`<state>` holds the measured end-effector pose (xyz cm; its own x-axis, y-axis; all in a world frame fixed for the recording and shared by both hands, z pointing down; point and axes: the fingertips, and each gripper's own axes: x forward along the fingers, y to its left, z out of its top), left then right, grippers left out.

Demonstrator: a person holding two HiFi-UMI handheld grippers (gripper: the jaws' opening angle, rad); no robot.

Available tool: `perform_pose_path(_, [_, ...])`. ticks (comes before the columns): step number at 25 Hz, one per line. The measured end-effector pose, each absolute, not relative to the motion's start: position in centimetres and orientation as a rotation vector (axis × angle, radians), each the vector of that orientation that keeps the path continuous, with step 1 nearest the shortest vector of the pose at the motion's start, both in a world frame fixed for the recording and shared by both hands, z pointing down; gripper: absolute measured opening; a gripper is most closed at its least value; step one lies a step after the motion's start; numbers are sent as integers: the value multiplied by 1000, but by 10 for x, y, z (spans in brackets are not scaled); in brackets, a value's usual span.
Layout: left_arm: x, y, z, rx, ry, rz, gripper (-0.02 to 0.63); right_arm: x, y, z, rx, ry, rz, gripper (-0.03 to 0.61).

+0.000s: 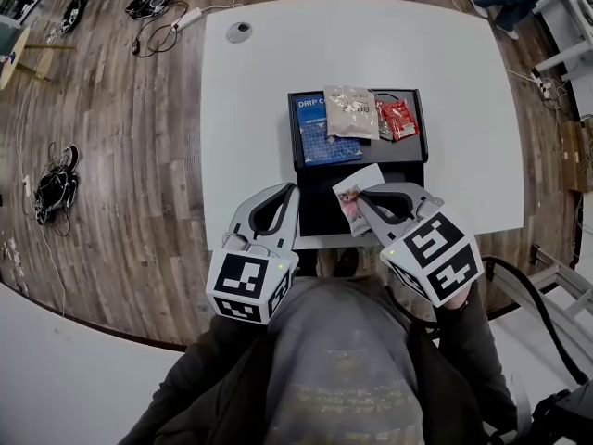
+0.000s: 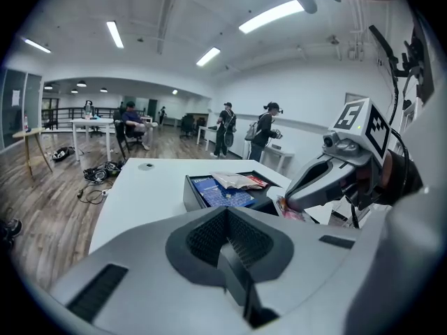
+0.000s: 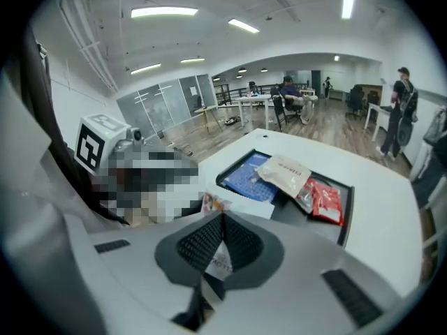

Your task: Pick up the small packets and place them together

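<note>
Head view: right gripper [image 1: 359,196] pinches a white packet [image 1: 363,178] at the black tray's [image 1: 405,154] six o'clock, seemingly held clear of it; left gripper [image 1: 291,191], at the packet's nine o'clock, has its jaws pressed together, empty.

I can read "DRIP C" in white on the blue packet [image 1: 320,137]. The rest of that line is covered by the beige packet [image 1: 350,111], whose own print is too small for me. On the white packet [image 3: 244,206] I make out only "LLOW". Nothing else is legible.
</note>
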<state>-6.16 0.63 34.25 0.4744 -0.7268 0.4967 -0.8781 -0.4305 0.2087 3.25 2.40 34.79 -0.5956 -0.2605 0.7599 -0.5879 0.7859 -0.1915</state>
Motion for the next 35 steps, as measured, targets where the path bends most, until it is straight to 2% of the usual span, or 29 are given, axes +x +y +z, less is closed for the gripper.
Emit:
perform_pose_path(11, [-78, -30, 332, 2280, -1371, 440, 3, 51, -50, 320, 799, -2214, 518, 8])
perform_pose_path(18, [-92, -59, 341, 2261, -1344, 455, 3, 76, -98, 335, 921, -2119, 584, 8])
perform_pose_path(35, [-98, -69, 354, 2245, -1308, 492, 3, 78, -113, 359, 976, -2070, 637, 12])
